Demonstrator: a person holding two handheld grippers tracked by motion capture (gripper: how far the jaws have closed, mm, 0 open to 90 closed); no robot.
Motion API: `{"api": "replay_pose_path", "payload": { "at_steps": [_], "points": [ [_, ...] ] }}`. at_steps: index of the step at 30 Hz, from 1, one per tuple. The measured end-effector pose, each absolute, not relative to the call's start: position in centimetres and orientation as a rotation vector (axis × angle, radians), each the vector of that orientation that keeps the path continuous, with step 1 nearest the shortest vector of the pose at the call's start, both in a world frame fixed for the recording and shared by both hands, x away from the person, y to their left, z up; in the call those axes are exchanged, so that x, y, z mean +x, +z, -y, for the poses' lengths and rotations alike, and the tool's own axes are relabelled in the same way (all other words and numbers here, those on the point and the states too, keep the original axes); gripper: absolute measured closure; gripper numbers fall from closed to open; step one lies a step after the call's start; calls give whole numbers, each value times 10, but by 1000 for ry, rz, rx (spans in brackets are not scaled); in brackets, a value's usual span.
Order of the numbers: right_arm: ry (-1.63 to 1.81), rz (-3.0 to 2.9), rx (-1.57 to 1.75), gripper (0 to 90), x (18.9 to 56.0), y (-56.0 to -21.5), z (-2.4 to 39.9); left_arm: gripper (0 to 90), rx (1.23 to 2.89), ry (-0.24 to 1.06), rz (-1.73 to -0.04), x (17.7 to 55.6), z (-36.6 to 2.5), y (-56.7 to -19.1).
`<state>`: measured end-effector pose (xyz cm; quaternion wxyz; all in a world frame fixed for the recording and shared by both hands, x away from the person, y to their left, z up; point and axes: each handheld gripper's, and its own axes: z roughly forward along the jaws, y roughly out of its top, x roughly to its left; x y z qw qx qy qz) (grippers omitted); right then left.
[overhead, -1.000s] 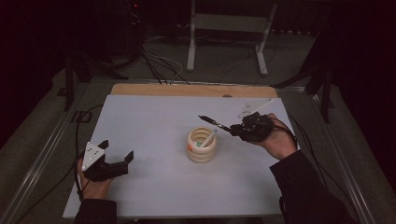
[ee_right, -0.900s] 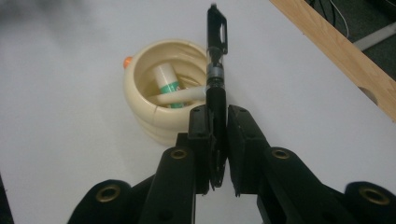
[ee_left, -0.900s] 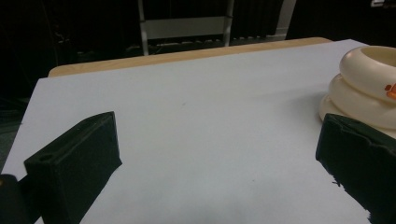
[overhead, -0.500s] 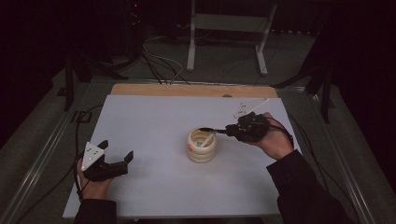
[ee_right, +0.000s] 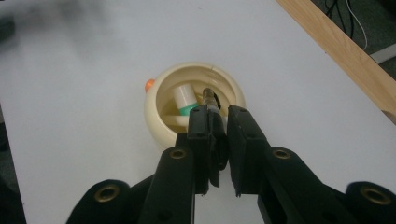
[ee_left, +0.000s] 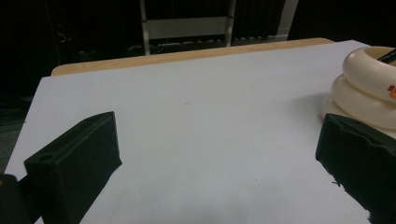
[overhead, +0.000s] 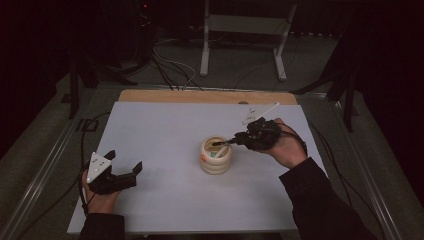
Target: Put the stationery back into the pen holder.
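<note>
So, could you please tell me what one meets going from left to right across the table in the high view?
Left gripper → cream ringed holder → dark pen → right gripper

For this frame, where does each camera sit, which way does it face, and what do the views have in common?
High view: above the person's side, looking forward and down on the table; both forearms, left gripper and right gripper show.
Left gripper view: low, looking level across the table between its wide-apart jaws.
Right gripper view: looking steeply down; right gripper holds a pen over the holder.
Shared: all three show the cream ringed holder.
</note>
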<state>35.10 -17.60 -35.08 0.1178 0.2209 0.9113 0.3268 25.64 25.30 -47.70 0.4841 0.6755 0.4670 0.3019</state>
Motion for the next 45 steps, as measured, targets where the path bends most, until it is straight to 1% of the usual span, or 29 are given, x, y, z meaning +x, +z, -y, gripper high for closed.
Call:
{"api": "replay_pose_path", "payload": {
  "at_steps": [45],
  "points": [
    [886, -2740, 658, 802, 372, -362, 145, 2, 1652, 729, -1132, 257, -251, -478]
  ]
}}
